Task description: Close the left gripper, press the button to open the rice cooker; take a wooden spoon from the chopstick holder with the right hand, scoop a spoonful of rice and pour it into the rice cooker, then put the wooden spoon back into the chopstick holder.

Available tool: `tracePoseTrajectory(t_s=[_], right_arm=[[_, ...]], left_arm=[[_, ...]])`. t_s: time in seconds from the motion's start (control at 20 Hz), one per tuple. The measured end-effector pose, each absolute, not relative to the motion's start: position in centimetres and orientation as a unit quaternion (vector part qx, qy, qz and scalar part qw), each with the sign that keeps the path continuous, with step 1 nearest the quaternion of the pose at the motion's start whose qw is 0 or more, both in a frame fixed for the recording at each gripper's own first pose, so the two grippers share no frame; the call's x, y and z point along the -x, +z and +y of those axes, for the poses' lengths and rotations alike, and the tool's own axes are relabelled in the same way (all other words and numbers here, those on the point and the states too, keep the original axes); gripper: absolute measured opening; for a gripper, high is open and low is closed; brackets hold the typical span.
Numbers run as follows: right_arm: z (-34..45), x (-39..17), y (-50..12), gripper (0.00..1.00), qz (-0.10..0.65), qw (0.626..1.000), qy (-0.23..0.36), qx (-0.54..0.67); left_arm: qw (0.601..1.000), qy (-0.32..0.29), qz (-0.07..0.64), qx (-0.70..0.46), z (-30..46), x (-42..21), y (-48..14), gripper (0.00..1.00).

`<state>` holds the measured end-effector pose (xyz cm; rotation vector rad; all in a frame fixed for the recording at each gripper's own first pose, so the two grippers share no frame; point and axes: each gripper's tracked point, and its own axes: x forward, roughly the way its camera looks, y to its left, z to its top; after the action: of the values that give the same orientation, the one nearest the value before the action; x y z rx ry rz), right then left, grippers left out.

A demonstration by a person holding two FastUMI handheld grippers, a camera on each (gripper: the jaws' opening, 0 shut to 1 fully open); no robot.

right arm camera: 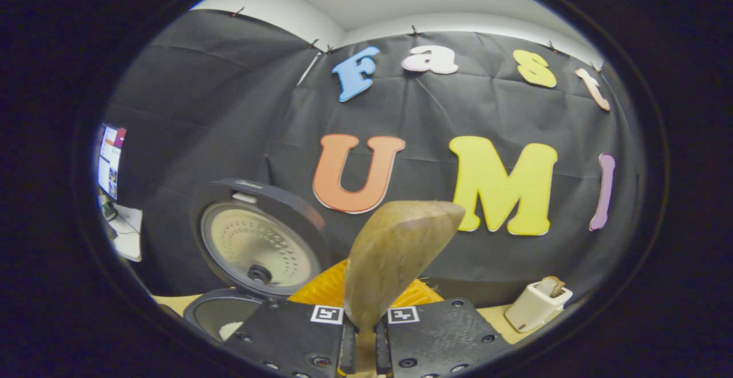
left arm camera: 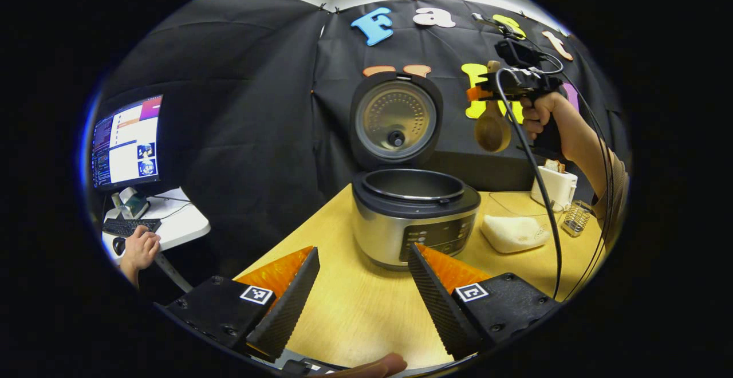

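Observation:
The rice cooker (left arm camera: 415,217) stands in the middle of the wooden table with its lid (left arm camera: 396,119) raised and the inner pot showing. My left gripper (left arm camera: 363,249) is open just in front of it, with nothing between the fingers. High to the right of the cooker, a hand holds my right gripper (left arm camera: 480,90), shut on the handle of the wooden spoon (left arm camera: 492,130), whose bowl hangs down. In the right gripper view the spoon (right arm camera: 395,258) rises from between the fingers of the right gripper (right arm camera: 362,338). The cooker's lid (right arm camera: 257,246) and pot (right arm camera: 220,315) lie lower left.
A white mound of rice (left arm camera: 513,232) lies to the right of the cooker. Behind it stand a wire chopstick holder (left arm camera: 575,217) and a white toaster (left arm camera: 554,186). At far left are a monitor (left arm camera: 127,142) and a side desk, with a person's hand (left arm camera: 139,249) by a keyboard.

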<state>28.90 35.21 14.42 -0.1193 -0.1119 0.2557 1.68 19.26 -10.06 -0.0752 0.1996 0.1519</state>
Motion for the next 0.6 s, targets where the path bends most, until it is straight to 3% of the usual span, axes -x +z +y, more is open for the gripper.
tracePoseTrajectory(t_s=[0.6], right_arm=[[11.7, -31.6, 13.4, 0.13, -0.026, 0.998, -0.002, 0.055]], left_arm=[[0.997, 0.037, 0.073, 0.013, 10.4, -4.7, -7.4, 0.99]])
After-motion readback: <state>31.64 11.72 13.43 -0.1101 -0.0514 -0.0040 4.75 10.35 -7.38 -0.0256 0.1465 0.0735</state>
